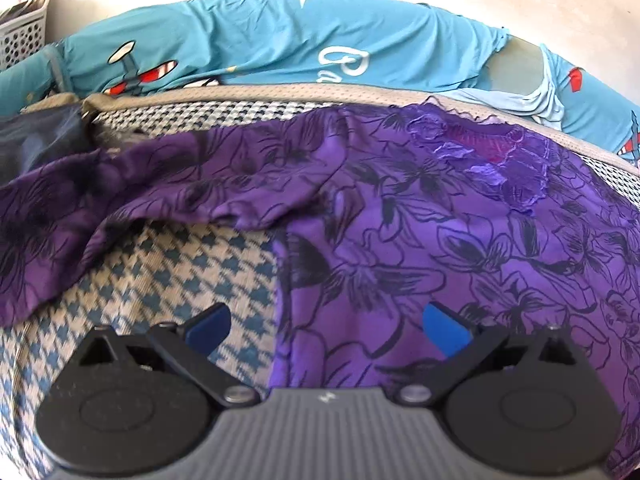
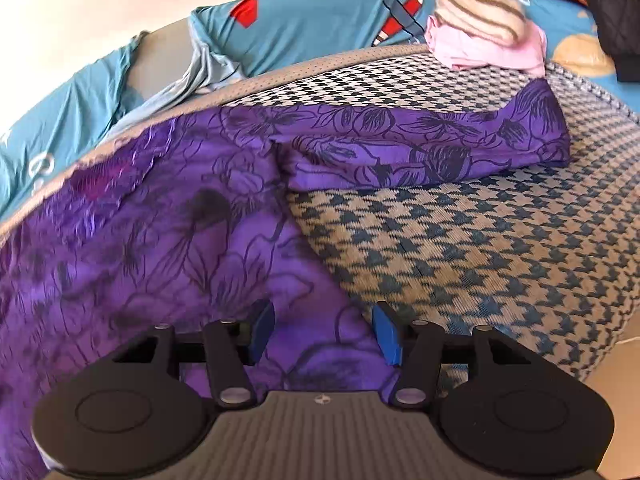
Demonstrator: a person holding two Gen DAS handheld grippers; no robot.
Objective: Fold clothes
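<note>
A purple garment (image 1: 440, 220) with a dark flower print and a lace neckline lies spread on a houndstooth mat (image 1: 180, 280). In the left wrist view one sleeve (image 1: 120, 184) trails off to the left, rumpled. My left gripper (image 1: 328, 320) hovers open and wide over the garment's left side edge, one pad over the mat and one over the cloth. In the right wrist view the garment (image 2: 160, 240) fills the left, and its other sleeve (image 2: 420, 144) stretches right across the mat (image 2: 480, 248). My right gripper (image 2: 325, 328) stands open, with purple cloth below the gap and not pinched.
A blue printed bedsheet (image 1: 240, 32) lies behind the mat. A folded pile of pink and striped clothes (image 2: 488, 40) sits at the mat's far right corner. A white perforated basket (image 1: 20, 36) stands at the far left, with dark cloth (image 1: 36, 136) below it.
</note>
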